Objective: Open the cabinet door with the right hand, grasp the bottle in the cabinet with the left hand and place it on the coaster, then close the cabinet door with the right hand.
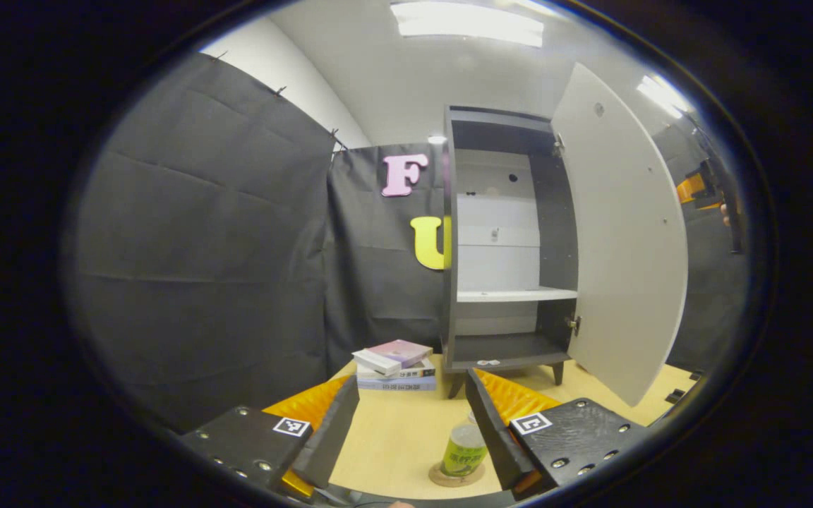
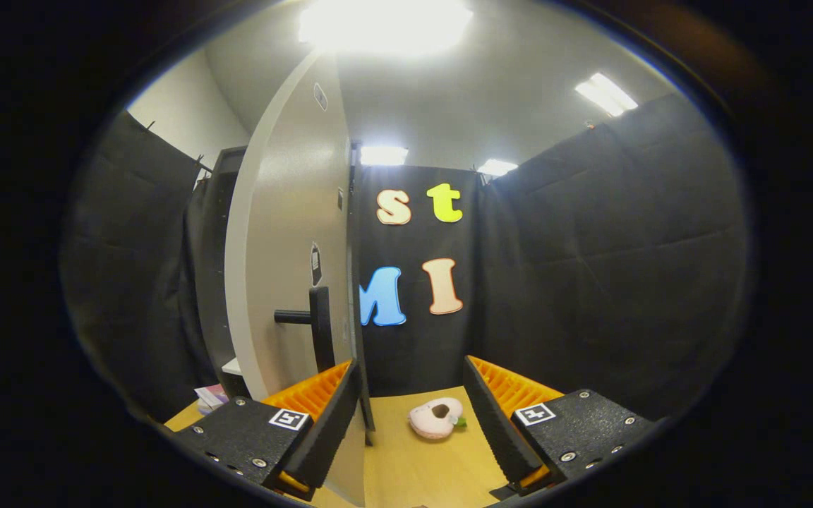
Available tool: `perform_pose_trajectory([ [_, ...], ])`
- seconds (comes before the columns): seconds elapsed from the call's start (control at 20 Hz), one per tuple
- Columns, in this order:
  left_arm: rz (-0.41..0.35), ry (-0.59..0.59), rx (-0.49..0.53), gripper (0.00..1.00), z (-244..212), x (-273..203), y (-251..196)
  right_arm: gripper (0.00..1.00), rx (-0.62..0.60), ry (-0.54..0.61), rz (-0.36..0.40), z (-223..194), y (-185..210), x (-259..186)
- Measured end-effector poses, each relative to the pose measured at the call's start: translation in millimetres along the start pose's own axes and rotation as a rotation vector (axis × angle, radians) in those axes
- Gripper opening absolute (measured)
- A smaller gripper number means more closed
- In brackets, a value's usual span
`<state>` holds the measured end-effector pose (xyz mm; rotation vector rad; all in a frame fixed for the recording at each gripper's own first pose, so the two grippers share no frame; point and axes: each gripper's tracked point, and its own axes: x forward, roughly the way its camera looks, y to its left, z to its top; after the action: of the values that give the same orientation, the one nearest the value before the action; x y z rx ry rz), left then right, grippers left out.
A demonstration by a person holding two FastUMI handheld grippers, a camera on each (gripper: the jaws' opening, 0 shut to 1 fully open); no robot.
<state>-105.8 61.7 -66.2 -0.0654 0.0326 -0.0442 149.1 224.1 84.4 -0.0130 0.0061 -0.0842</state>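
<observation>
The grey cabinet (image 1: 498, 240) stands with its white door (image 1: 625, 247) swung wide to the right; its shelves are bare. A small bottle (image 1: 464, 448) with a green label stands upright on a round coaster (image 1: 449, 478) on the table. My left gripper (image 1: 412, 384) is open, and the bottle sits low between its fingers, close against the right one, which hides part of it. In the right gripper view the door (image 2: 286, 268) is seen nearly edge-on with its black handle (image 2: 316, 324). My right gripper (image 2: 412, 370) is open, its left finger just in front of the door's edge and handle.
A stack of books (image 1: 396, 367) lies on the wooden table (image 1: 392, 437) left of the cabinet's feet. A pink plush toy (image 2: 436, 418) lies on the table ahead of the right gripper. Black cloth walls close in the booth on all sides.
</observation>
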Motion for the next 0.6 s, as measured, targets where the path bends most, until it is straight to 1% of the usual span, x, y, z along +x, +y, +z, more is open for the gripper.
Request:
perform_pose_trajectory([
  [0.05, 0.006, 0.002, 0.001, 0.92, 0.3, -2.6, 3.5, 0.9, 0.007, 0.005, 0.028, -0.8, 11.8, -0.7],
  [0.3, 0.06, -0.01, 0.013, 0.91, 5.5, -18.4, 27.5, 0.9, 0.003, 0.002, 0.141, -1.0, 64.6, 3.1],
  [0.35, 0.075, -0.008, 0.018, 0.87, 5.7, -21.2, 33.8, 0.9, 0.006, 0.003, 0.164, -2.0, 75.4, 4.5],
  [0.4, 0.091, -0.005, 0.022, 0.91, 5.4, -25.5, 40.4, 0.9, 0.014, 0.002, 0.188, -3.1, 84.9, 7.8],
  [0.45, 0.107, -0.001, 0.023, 0.91, 5.4, -28.0, 46.6, 0.9, 0.02, 0.002, 0.209, -3.6, 94.5, 10.0],
  [0.5, 0.123, 0.004, 0.02, 0.87, 5.3, -31.3, 51.4, 0.9, 0.026, 0.003, 0.224, -3.9, 103.4, 12.9],
  [0.6, 0.152, 0.017, 0.013, 0.87, 3.2, -36.6, 62.5, 0.91, 0.029, 0.003, 0.259, -3.8, 120.4, 20.8],
])
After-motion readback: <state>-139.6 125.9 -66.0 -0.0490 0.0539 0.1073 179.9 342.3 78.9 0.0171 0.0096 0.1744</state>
